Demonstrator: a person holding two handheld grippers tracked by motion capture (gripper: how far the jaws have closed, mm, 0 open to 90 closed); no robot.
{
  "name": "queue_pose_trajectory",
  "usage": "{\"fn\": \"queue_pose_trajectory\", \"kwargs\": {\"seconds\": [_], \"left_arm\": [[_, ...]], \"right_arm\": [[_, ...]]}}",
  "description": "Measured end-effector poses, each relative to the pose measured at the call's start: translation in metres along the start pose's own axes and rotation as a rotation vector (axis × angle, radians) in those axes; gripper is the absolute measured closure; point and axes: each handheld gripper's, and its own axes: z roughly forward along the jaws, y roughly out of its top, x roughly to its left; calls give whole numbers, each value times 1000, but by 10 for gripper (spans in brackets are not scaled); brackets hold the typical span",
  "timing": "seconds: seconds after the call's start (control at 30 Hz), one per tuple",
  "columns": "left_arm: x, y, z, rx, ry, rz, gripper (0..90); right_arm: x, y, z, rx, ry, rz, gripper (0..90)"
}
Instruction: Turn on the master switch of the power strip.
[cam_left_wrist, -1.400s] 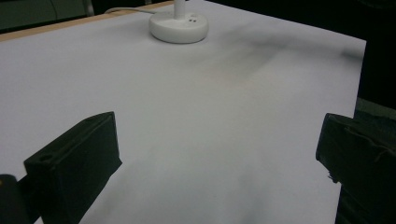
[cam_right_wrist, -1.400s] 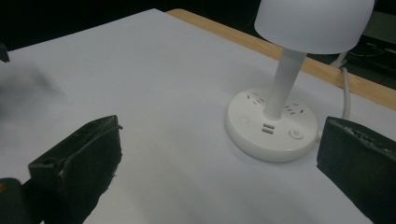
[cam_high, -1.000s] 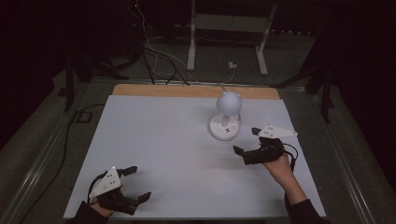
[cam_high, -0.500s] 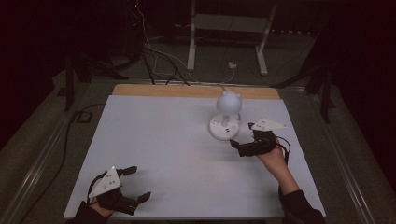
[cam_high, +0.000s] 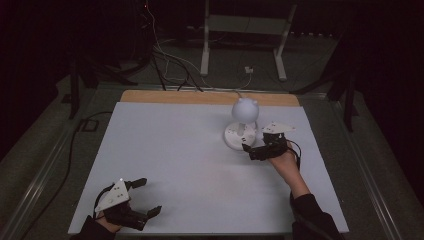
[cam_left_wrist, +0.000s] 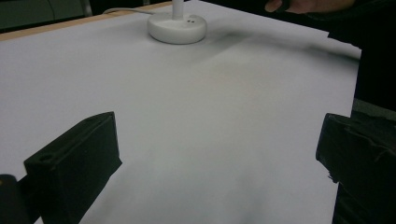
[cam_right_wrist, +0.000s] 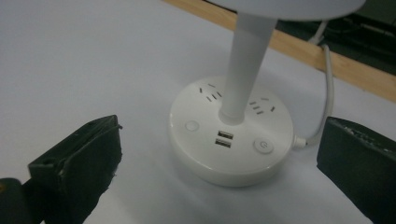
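Dark all round, with cables and a metal stand on the floor beyond; what catches the light is the white tabletop (cam_high: 165, 160), with a strip of bare wood along its far edge. Standing at about one o'clock on it is a small white desk lamp (cam_high: 241, 134): round base flat on the sheet, stem rising straight up as its long axis, rounded head on top, and its cord trailing off over the far edge. From the right gripper view the base's two USB ports and two round buttons face the near side, toward the person, which probably explains the approach from there.

Just beside the base, at about three o'clock on the tabletop, the right gripper (cam_high: 256, 151) is held low with its fingers spread wide and aimed at the base, touching nothing I can see. I'd guess it is lining up for a button or the base itself.

Well apart, at seven o'clock near the front edge, the left gripper (cam_high: 146, 198) rests with fingers spread and empty, seemingly parked out of the way.
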Motion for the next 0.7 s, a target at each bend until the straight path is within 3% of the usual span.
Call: {"fn": "queue_pose_trajectory", "kwargs": {"seconds": [0.3, 0.4, 0.67, 0.7], "left_arm": [[0, 0, 0, 0, -3, -1, 1], [0, 0, 0, 0, -3, 0, 1], [0, -1, 1, 0, -6, -1, 1], [0, -1, 1, -1, -6, -3, 1]], "right_arm": [[-14, -6, 14, -1, -60, 54, 6], [-19, -5, 18, -12, -82, 78, 50], [-24, -5, 26, -8, -143, 86, 259], [-25, -6, 28, -6, -151, 89, 321]]}}
